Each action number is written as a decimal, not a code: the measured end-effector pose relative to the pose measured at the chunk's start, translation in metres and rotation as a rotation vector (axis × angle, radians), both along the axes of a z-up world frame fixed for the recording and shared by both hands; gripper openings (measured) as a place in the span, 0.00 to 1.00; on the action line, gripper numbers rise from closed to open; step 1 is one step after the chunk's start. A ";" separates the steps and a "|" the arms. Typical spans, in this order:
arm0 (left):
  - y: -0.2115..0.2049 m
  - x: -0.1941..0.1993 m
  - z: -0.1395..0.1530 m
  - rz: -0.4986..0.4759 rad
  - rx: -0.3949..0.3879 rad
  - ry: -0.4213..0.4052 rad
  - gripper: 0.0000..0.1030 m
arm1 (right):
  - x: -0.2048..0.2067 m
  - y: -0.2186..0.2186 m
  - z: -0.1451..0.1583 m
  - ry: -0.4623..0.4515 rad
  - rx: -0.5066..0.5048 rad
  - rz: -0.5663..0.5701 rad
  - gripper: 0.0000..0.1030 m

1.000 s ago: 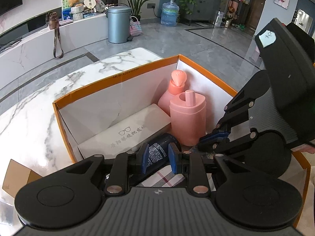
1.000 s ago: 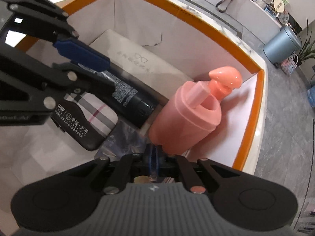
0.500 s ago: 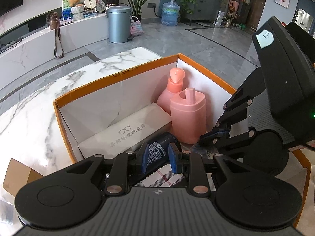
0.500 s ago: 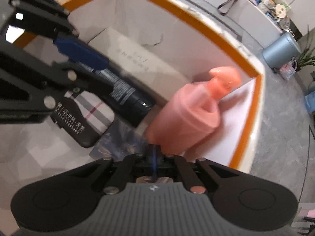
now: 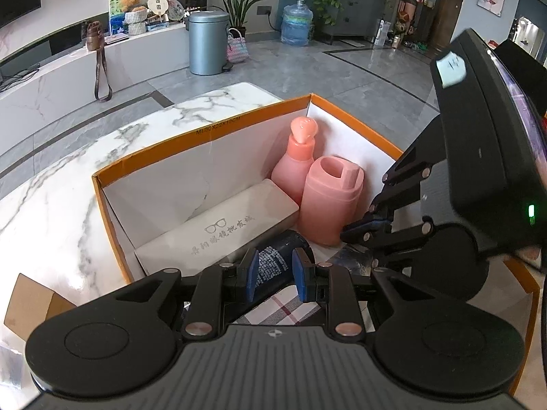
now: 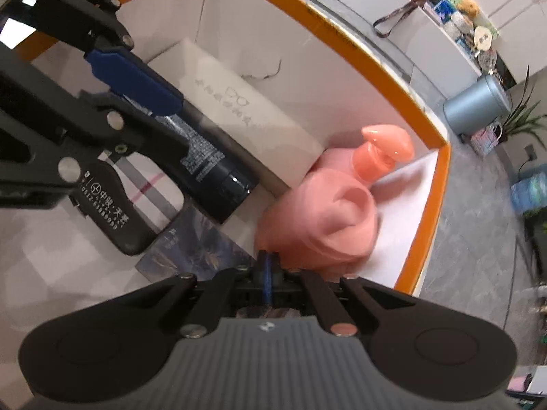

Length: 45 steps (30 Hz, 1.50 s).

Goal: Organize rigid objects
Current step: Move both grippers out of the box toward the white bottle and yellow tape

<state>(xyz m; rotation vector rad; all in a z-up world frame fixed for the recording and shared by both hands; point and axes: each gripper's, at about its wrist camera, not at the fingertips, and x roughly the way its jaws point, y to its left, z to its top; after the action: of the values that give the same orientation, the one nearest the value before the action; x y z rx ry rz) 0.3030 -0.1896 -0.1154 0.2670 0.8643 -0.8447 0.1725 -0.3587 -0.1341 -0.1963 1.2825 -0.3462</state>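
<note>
An orange-rimmed white box [image 5: 205, 130] [image 6: 342, 30] holds a white glasses case [image 5: 218, 229], a pink pump bottle [image 5: 299, 160] and a pink container [image 5: 330, 201] [image 6: 328, 218], blurred in the right wrist view. A dark bottle [image 5: 273, 259] [image 6: 212, 167] lies beside the case, and my left gripper [image 5: 275, 273] is shut on it; one blue finger [image 6: 133, 82] presses its side. My right gripper [image 6: 268, 266] [image 5: 357, 230] is shut, tips together at the pink container's base, nothing visible between them.
Under the dark bottle lie a plaid item [image 5: 280, 307], a black case with white print [image 6: 106, 208] and a dark-blue packet [image 6: 198, 249]. The box stands on a marble table [image 5: 51, 205]. A brown cardboard piece [image 5: 30, 304] sits at the left edge.
The pink container has turned and now shows a hollow top instead of its stub. The right gripper shifted slightly beside it. The left gripper and dark bottle stayed put.
</note>
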 end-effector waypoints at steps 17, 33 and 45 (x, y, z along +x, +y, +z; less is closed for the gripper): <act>0.011 -0.015 0.013 0.008 0.009 -0.008 0.29 | -0.023 0.021 0.000 0.059 0.354 -0.102 0.08; 0.046 -0.042 0.042 0.052 0.019 -0.038 0.29 | -0.033 0.028 0.004 -0.059 0.311 -0.190 0.10; 0.153 -0.089 0.088 0.286 0.020 -0.063 0.47 | -0.058 0.098 0.097 -0.506 0.207 -0.229 0.45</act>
<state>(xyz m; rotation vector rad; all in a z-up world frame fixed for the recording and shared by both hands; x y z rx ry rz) 0.2140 -0.0363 -0.0272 0.1811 0.8290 -0.5583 0.1143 -0.2610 -0.0368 0.2077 0.8301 -0.4233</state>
